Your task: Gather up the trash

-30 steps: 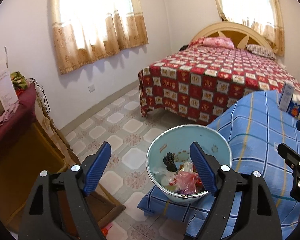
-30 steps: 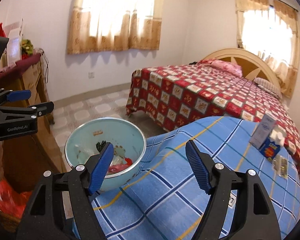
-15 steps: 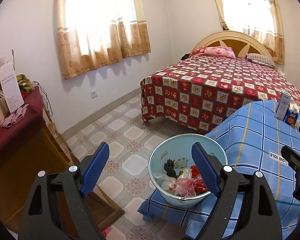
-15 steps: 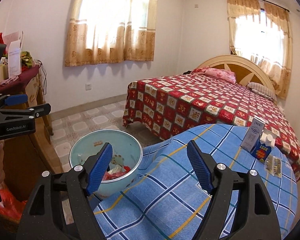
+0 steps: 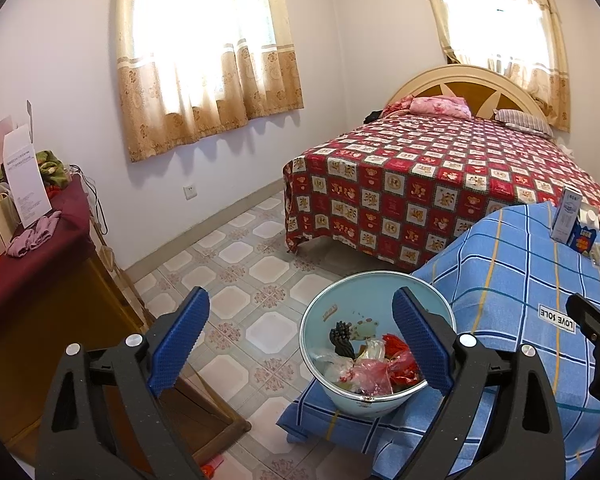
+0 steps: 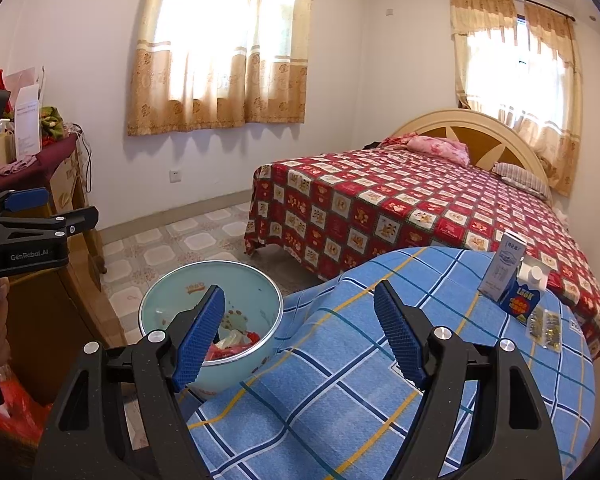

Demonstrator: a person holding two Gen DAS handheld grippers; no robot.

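A light blue bowl [image 5: 340, 312] [image 6: 172, 304] sits at the near left edge of a table covered in blue checked cloth [image 5: 512, 280] [image 6: 340, 360]. It holds plastic wrappers, a red scrap and a dark bit [image 5: 342, 340]. A white carton [image 6: 504, 268], a small blue carton [image 6: 524, 300] and small packets [image 6: 546, 326] stand at the table's far right. My left gripper [image 5: 300, 336] is open and empty, above the bowl's left side. My right gripper [image 6: 300, 332] is open and empty, above the cloth next to the bowl.
A bed with a red patterned cover [image 5: 440, 176] stands behind the table. A wooden cabinet with a maroon cloth and clutter [image 5: 32, 248] is at the left. Tiled floor [image 5: 240, 256] lies between them. Curtained windows are on the back walls.
Both grippers have risen and drawn back a little, so the bowl and table sit lower and smaller in view. Both stay open and empty.
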